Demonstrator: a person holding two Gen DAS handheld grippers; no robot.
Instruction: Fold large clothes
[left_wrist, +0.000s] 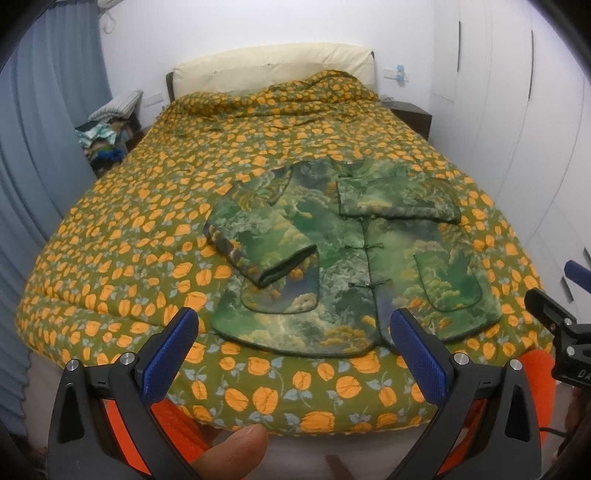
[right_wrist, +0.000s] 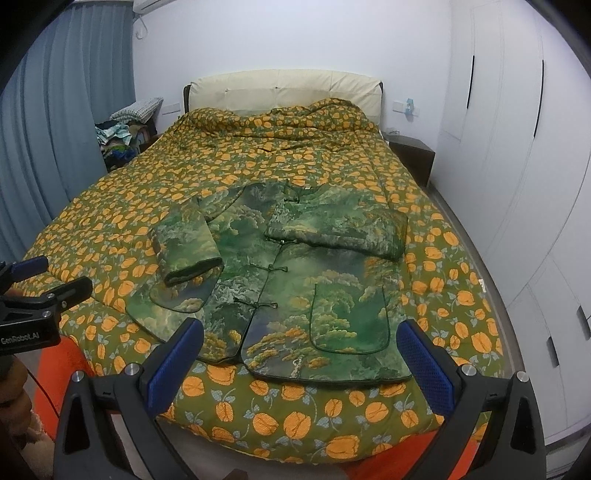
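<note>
Jacket: one green landscape-print jacket (left_wrist: 354, 266) lies front-up near the foot of the bed, on the quilt, both sleeves folded in across the chest.
Sleeves: two; the left-hand sleeve (left_wrist: 264, 240) angles down over one patch pocket, the other sleeve (right_wrist: 340, 230) lies crosswise near the collar.
Pockets: two rounded patch pockets; the right one (right_wrist: 349, 317) is fully exposed.
Fastenings: several knotted frog closures (left_wrist: 365, 251) run down the front; the exact count is unclear.
Bed: one, covered by an olive quilt (left_wrist: 147, 221) patterned with orange flowers, cream headboard (right_wrist: 284, 86) behind.
Left gripper (left_wrist: 295, 354): blue-padded fingers spread wide, holding nothing, poised over the jacket hem.
Right gripper (right_wrist: 301, 363): likewise spread and empty, at the hem's right half.
Nightstands: two, one on either side; the left one is piled with clothes (left_wrist: 107, 133).
</note>
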